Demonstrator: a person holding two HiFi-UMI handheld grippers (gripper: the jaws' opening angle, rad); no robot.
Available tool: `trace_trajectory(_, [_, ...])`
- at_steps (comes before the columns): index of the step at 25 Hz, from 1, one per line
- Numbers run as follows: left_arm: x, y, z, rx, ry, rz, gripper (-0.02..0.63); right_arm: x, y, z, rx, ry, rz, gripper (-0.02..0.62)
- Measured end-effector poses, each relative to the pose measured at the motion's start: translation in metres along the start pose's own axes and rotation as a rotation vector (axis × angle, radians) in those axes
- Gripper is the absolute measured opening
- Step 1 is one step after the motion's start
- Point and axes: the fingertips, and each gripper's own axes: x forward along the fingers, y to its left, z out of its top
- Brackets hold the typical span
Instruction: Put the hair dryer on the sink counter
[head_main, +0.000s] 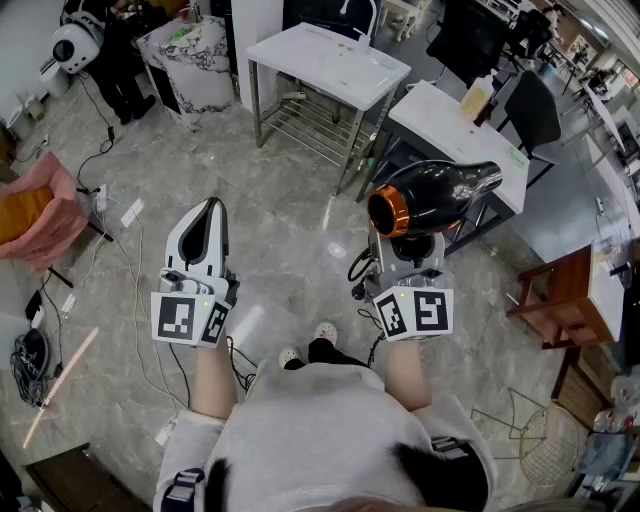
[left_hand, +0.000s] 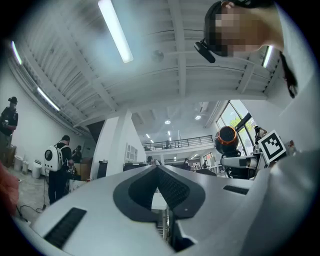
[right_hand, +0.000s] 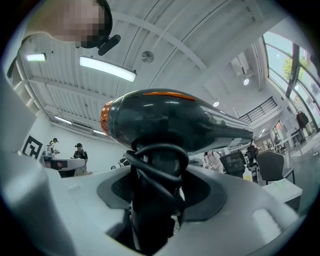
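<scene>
Floor of grey marble (head_main: 290, 235) lies open mid-frame, up to the white table (head_main: 330, 60) edge; your right gripper (head_main: 406, 245) clamps the glossy black, orange-ringed hair dryer (head_main: 440, 190); your left gripper (head_main: 210, 206) is closed, empty.

Black, orange-ringed hair dryer (head_main: 432, 195), barrel level, handle clamped in right hand-held gripper (head_main: 405, 250).

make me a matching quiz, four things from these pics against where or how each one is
Things:
1. hair dryer
2. left claw
3. white table
4. pink cloth

Place or state:
a. shut, with nothing in it
b. at the far left edge of the head view
c. gripped by its handle in the right claw
d. ahead of both claws, wire shelf underneath

Pairs: 1-c, 2-a, 3-d, 4-b
</scene>
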Motion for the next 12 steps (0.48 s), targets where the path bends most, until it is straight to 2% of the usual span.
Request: trace_trajectory(12, [0.013, -0.006, -0.002, 0.006, 0.001, 0.003, 0.002, 0.008, -0.009, -0.003, -0.007, 0.003, 0.014, 0.262])
